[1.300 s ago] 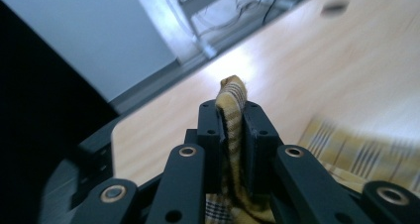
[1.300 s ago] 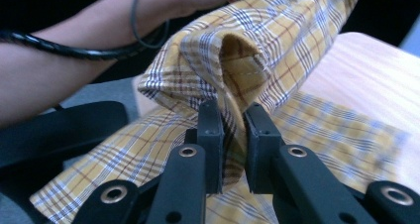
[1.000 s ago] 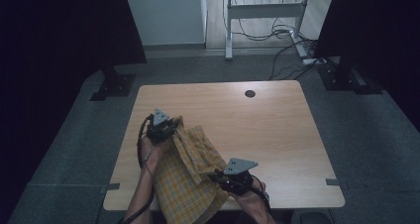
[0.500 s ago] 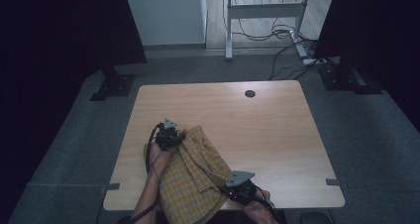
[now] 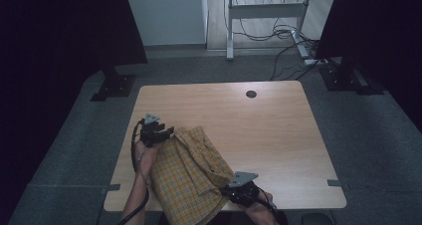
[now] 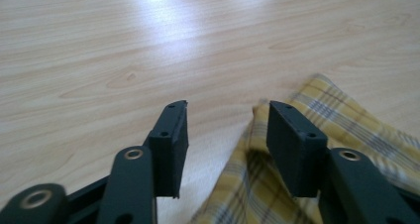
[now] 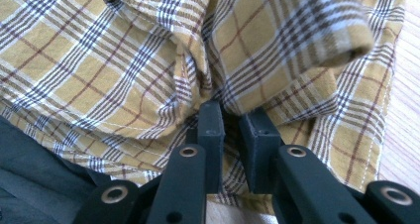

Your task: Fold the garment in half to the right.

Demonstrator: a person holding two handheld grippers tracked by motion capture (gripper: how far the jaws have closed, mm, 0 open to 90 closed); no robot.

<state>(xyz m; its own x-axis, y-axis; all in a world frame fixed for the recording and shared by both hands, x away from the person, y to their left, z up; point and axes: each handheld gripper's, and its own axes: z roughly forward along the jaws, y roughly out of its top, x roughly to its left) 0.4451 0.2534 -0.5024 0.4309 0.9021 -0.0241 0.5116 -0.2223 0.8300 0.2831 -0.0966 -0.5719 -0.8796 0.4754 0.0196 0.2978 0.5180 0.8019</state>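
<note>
On one table (image 5: 278, 135): one plaid shirt (image 5: 191, 177), two grippers.

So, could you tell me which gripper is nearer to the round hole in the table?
Left. The left gripper sits by the shirt's far corner, closer to the hole; the right gripper is at the table's near edge.

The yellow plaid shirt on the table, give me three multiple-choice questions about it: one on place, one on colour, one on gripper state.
1. Where does the shirt lie on the table?
A. far edge
B. near edge, hanging over
C. right corner

2. What is its main colour?
A. yellow
B. red
C. green

3. What is the right gripper doing?
A. open above the wood
B. shut on shirt fabric
C. holding a cable

Answers: 1 B, the cloth drapes off the person's side. 2 A, yellow checks. 3 B, cloth is pinched between its jaws.
</note>
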